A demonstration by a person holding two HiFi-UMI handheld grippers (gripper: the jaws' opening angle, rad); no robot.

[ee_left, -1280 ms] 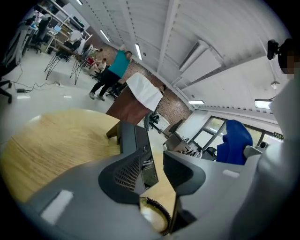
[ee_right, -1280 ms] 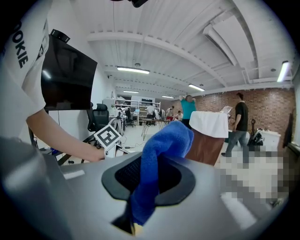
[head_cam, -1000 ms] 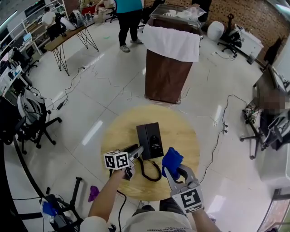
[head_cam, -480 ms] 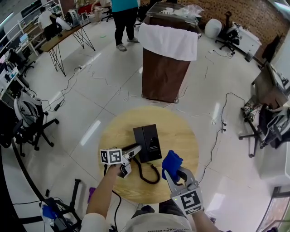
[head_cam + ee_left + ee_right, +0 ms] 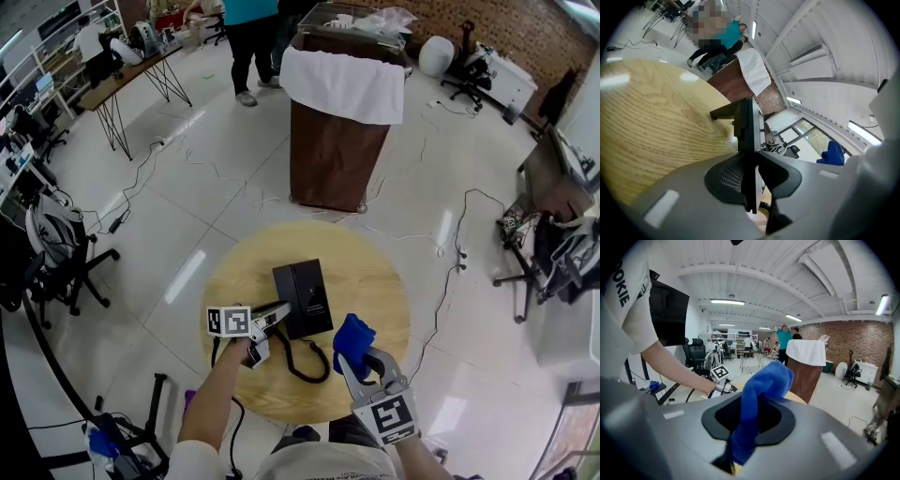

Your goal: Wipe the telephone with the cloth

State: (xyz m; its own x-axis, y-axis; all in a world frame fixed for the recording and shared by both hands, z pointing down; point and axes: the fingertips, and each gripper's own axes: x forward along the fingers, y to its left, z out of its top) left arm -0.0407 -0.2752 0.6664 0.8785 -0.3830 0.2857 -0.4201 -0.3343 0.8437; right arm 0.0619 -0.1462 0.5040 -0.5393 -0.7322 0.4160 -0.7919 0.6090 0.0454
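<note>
At left of the head view: office chair on the floor, well apart from the table.

Left forearm reaches up-frame over the table's near-left rim. Left gripper points roughly level, toward the phone's near-left corner, marker cube facing up.
- Left gripper view: left gripper has a thin black slab of the phone between its jaws. The jaws have just been closing, and both pads now press on that edge. The view is tilted, so the gripper is rolled.

Phone: black, flat on the round wood top, about centre.
- Cord coils from its near side toward the near rim.
- Bare wood to the phone's right and beyond it; less room at left, where the gripper sits.

Right gripper: over the table's near-right part, just right of the cord and apart from the phone, angled slightly down.
- Jaws clenched on the blue cloth, which bunches out past the tips.
- Right gripper view agrees: right gripper, cloth pinched and standing up between the pads.

Beyond the far rim: brown stand with white drape, open floor between it and the table.
</note>
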